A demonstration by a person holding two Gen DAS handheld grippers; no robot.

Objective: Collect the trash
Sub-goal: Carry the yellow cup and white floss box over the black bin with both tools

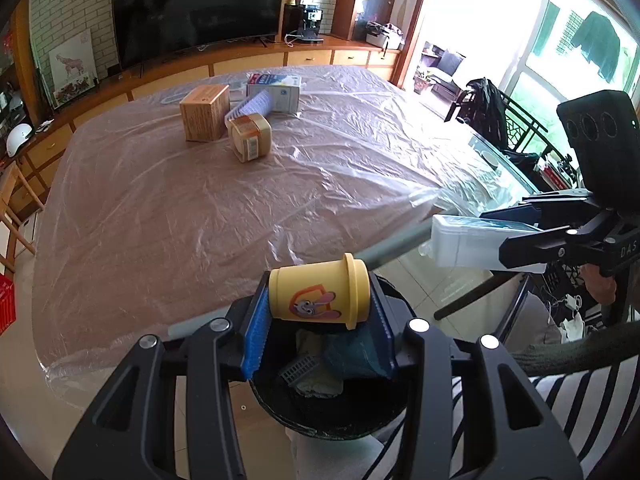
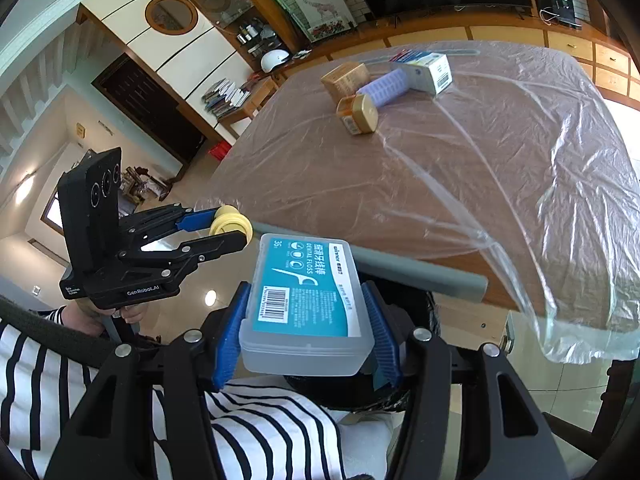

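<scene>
My left gripper (image 1: 320, 316) is shut on a small yellow cup (image 1: 318, 296) with a cartoon rabbit, held on its side right above a black trash bin (image 1: 328, 412) that has rubbish in it. My right gripper (image 2: 306, 332) is shut on a clear dental floss box (image 2: 306, 300) with a teal label, near the table's front edge. It shows at the right of the left wrist view (image 1: 472, 244). The left gripper with the cup also shows in the right wrist view (image 2: 232, 222).
On the plastic-covered table (image 1: 200, 208) far side lie a brown carton (image 1: 205, 112), a gold-lidded jar (image 1: 250, 136), a lilac-white tube (image 1: 250, 106) and a white-blue box (image 1: 274, 90). A grey foam bar (image 2: 400, 268) lines the table edge. Chairs stand right (image 1: 488, 112).
</scene>
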